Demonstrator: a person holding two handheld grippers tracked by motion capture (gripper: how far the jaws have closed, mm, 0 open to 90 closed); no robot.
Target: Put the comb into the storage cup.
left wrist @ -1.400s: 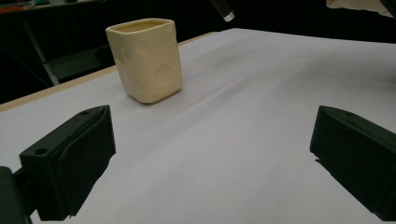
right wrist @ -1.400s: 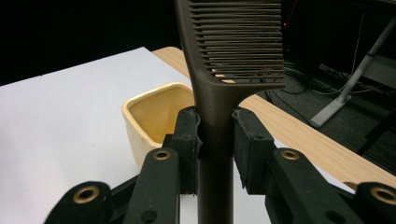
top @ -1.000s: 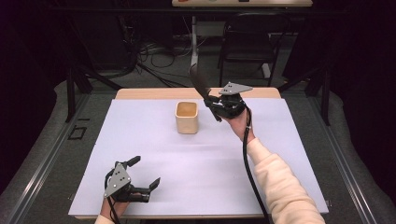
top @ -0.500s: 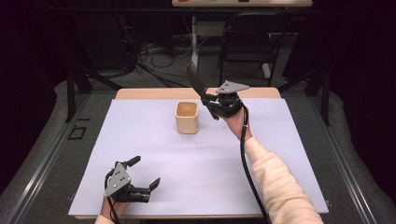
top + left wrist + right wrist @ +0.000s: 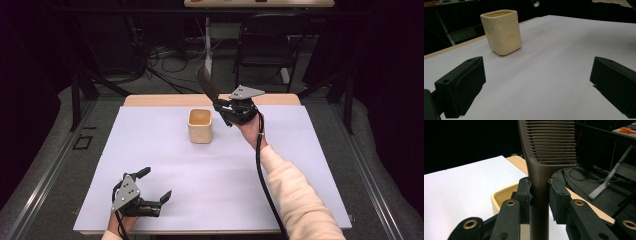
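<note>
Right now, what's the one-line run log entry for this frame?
right tool: shut on comb, raised beside cup | left tool: open, holding nothing, near table's front edge | comb not in cup

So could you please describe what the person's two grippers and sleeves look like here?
Both grippers are black with two blocky jaws on linked arms fixed by round rivets. The left gripper and the right gripper each carry a grey three-cornered plate on top. A black cable trails from the right one along the forearm. The right arm wears a pale cream, soft long sleeve.
</note>
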